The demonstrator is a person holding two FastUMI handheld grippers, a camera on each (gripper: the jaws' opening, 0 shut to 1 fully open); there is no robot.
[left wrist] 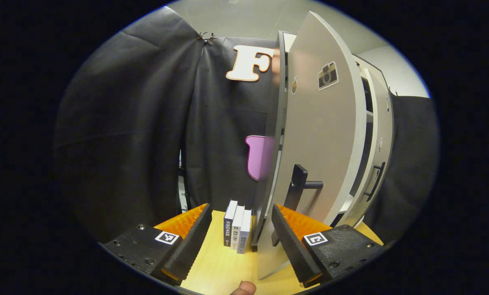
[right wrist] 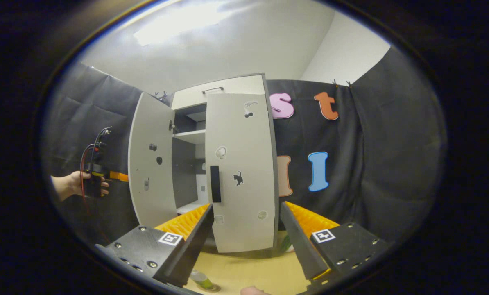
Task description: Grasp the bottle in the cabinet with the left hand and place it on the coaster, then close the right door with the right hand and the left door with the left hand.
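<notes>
My left gripper (left wrist: 240, 246) is open, close to the white cabinet's left door (left wrist: 322, 135). That door stands ajar, edge-on to me, its black handle (left wrist: 299, 184) just above my right-hand finger (left wrist: 291, 241). The door's lower corner reaches between my fingers. In the right gripper view the right door (right wrist: 240, 172) is nearly closed, and the left door (right wrist: 150, 172) is swung out. A hand holds the left gripper (right wrist: 95, 180) behind that door. My right gripper (right wrist: 244, 241) is open in front of the right door. The bottle (right wrist: 200, 279) stands on the coaster (right wrist: 211, 287) at the bottom edge.
Three books (left wrist: 237, 226) stand upright on the wooden table (left wrist: 220, 266), left of the cabinet. The right door (left wrist: 381, 135) and its handle (left wrist: 376, 180) show beyond the left door. A shelf (right wrist: 191, 136) is visible inside the cabinet. Black cloth hangs all around.
</notes>
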